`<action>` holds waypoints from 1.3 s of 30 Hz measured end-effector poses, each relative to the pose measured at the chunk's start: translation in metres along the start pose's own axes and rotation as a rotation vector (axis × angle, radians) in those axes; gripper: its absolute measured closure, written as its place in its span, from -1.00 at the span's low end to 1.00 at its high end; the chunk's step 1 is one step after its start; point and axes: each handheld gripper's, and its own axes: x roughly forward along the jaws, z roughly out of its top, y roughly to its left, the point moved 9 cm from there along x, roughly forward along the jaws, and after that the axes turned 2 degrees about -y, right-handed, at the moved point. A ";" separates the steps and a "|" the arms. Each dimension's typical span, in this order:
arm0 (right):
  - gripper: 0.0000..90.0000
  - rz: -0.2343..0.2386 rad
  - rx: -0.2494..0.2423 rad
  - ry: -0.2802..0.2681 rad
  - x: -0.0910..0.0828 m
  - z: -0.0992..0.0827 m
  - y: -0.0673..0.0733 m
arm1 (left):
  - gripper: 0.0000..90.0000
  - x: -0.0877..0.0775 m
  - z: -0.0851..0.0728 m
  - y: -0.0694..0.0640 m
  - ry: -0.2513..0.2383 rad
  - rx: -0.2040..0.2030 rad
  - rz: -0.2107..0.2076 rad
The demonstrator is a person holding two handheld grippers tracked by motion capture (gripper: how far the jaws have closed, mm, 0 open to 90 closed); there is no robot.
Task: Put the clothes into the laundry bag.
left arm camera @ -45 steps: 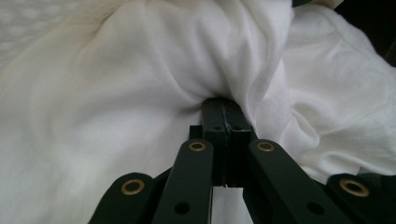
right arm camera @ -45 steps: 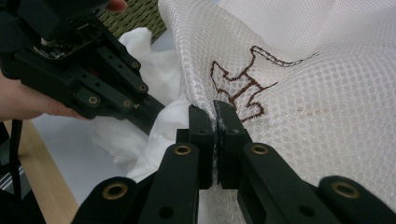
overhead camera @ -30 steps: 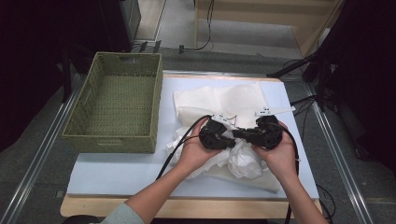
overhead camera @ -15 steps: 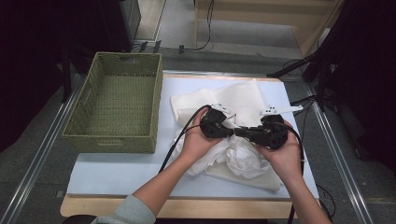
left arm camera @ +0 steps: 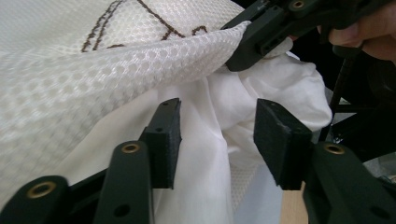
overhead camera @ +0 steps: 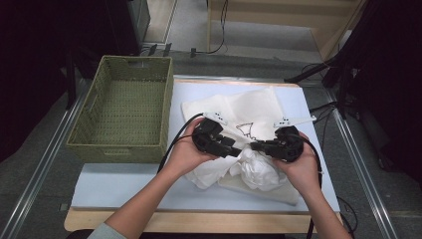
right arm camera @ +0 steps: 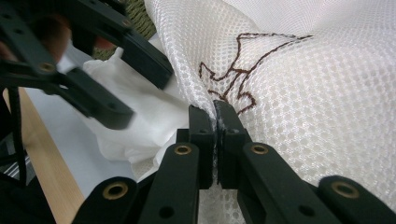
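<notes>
Mesh bag (right arm camera: 299, 93) edge is pinched in the right gripper's (right arm camera: 217, 116) jaws, lifting its mouth; left gripper's (left arm camera: 217, 135) jaws have just opened, white garment (left arm camera: 205, 154) loose between them.

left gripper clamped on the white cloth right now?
No. In the left gripper view the left gripper has its jaws standing apart, having just been opening, with the white cloth loose between the pads.

A green woven basket (overhead camera: 122, 112) is sitting on the left part of the bench (overhead camera: 124, 186). Just to its right, a white mesh laundry bag (overhead camera: 249, 112) is lying spread across the middle, with a bunched white cloth (overhead camera: 256, 169) sitting at the bag's near edge, between the left gripper (overhead camera: 236, 149) and the right gripper (overhead camera: 256, 146).
</notes>
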 end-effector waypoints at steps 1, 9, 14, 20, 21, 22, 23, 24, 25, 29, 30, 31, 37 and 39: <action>0.96 0.001 0.001 0.000 0.000 0.000 0.000 | 0.05 -0.004 0.000 0.000 -0.004 0.011 0.001; 0.96 0.004 0.000 0.000 0.001 -0.001 0.000 | 0.00 -0.036 -0.009 0.006 -0.036 0.062 0.092; 0.96 0.004 0.002 -0.001 0.001 -0.001 0.001 | 0.07 -0.045 -0.021 0.006 -0.031 0.045 0.090; 0.96 0.002 -0.003 -0.002 0.001 0.000 0.001 | 0.07 -0.057 -0.032 0.018 -0.051 0.025 0.114; 0.96 0.002 -0.003 -0.001 0.001 0.000 0.001 | 0.07 -0.059 -0.034 0.021 -0.056 0.029 0.120; 0.96 0.001 -0.003 -0.001 0.001 0.000 0.001 | 0.08 -0.061 -0.035 0.023 -0.062 0.029 0.119; 0.96 0.000 -0.003 -0.001 0.001 0.000 0.001 | 0.10 -0.063 -0.038 0.027 -0.061 0.018 0.129; 0.96 0.001 -0.003 -0.001 0.001 0.000 0.001 | 0.12 -0.064 -0.041 0.029 -0.056 -0.005 0.127; 0.96 0.001 -0.003 -0.001 0.001 0.000 0.001 | 0.18 -0.064 -0.044 0.031 -0.054 -0.018 0.119; 0.96 0.000 -0.001 -0.002 0.000 0.000 0.001 | 0.13 -0.064 -0.054 0.037 -0.048 -0.005 0.124; 0.96 0.000 -0.001 -0.002 0.000 0.000 0.001 | 0.13 -0.064 -0.055 0.038 -0.048 -0.009 0.133; 0.96 0.000 0.000 -0.002 0.000 0.000 0.001 | 0.13 -0.064 -0.055 0.039 -0.053 -0.010 0.144; 0.96 0.001 0.005 -0.005 -0.001 0.000 0.001 | 0.60 -0.064 -0.063 0.042 -0.038 -0.022 0.204; 0.96 0.000 0.005 -0.005 -0.002 0.001 0.002 | 0.81 -0.059 -0.066 0.044 -0.024 -0.043 0.219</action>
